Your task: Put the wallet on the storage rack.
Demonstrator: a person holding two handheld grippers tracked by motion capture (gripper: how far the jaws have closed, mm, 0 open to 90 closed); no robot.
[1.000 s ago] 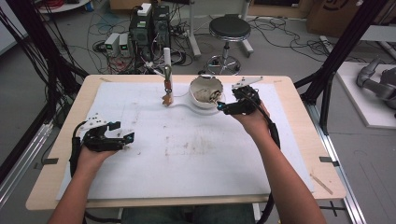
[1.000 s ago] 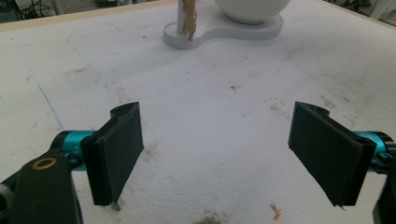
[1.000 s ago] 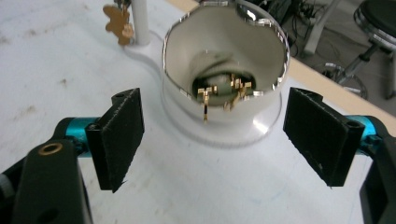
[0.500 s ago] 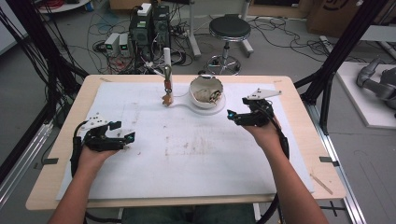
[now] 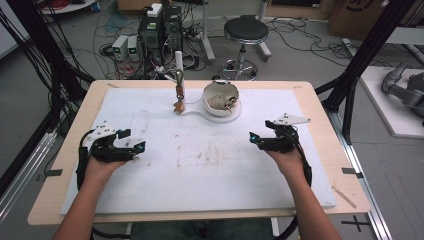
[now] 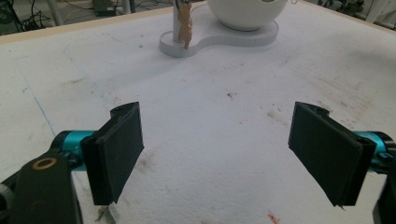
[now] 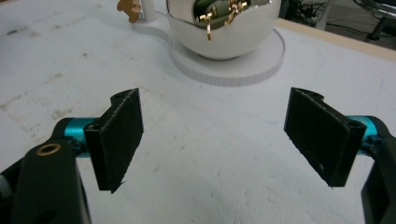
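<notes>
My right gripper [image 5: 256, 140] and left gripper [image 5: 135, 149] gape empty; next: reach the white bowl [image 5: 221, 98] of trinkets.

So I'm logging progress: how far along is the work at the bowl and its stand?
Gold pieces already lie inside the white bowl, and one tan piece hangs on the post. Nothing is in hand: left gripper and right gripper sit open over the white mat. What remains can't be told.
</notes>
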